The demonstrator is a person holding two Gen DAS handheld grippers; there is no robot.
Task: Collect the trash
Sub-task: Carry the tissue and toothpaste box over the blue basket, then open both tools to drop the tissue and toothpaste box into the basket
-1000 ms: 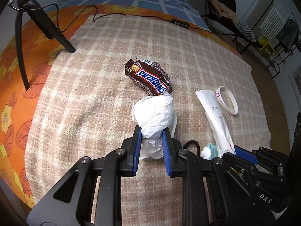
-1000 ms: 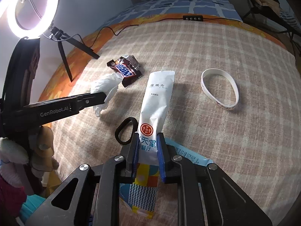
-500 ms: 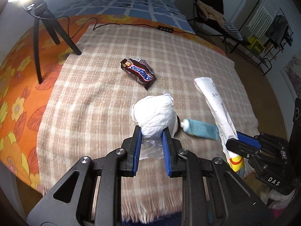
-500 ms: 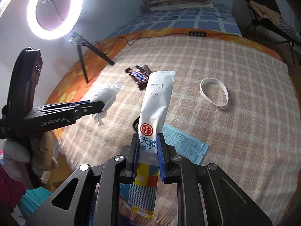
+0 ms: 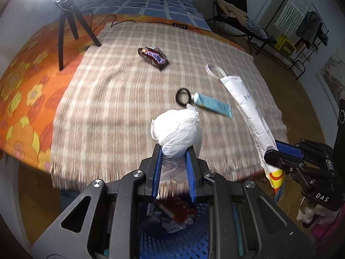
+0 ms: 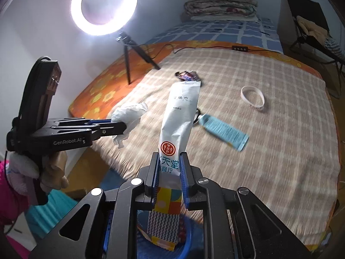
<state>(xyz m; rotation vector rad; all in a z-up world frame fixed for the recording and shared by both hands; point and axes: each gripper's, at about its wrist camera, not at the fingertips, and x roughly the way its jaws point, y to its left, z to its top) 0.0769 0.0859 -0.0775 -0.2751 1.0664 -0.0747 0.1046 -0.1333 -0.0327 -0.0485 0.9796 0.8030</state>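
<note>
Your left gripper (image 5: 173, 160) clenched on crumpled white bag (image 5: 176, 130), "GenRobot.AI" on side. Your right gripper (image 6: 168, 167) grips "天堂" wet-wipe packet (image 6: 180, 116). Both above blue bin (image 5: 172, 239), off plaid blanket (image 5: 120, 99) edge.

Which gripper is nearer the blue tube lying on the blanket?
Left, narrowly. The left gripper, holding crumpled tissue, hangs just short of the blue tube; the right gripper is off to its side.

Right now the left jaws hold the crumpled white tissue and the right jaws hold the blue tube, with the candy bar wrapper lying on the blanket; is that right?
Not quite: the right wrist view shows the right gripper clamped on the long white wet-wipe packet, while the blue tube lies on the blanket. The rest is right.
</note>
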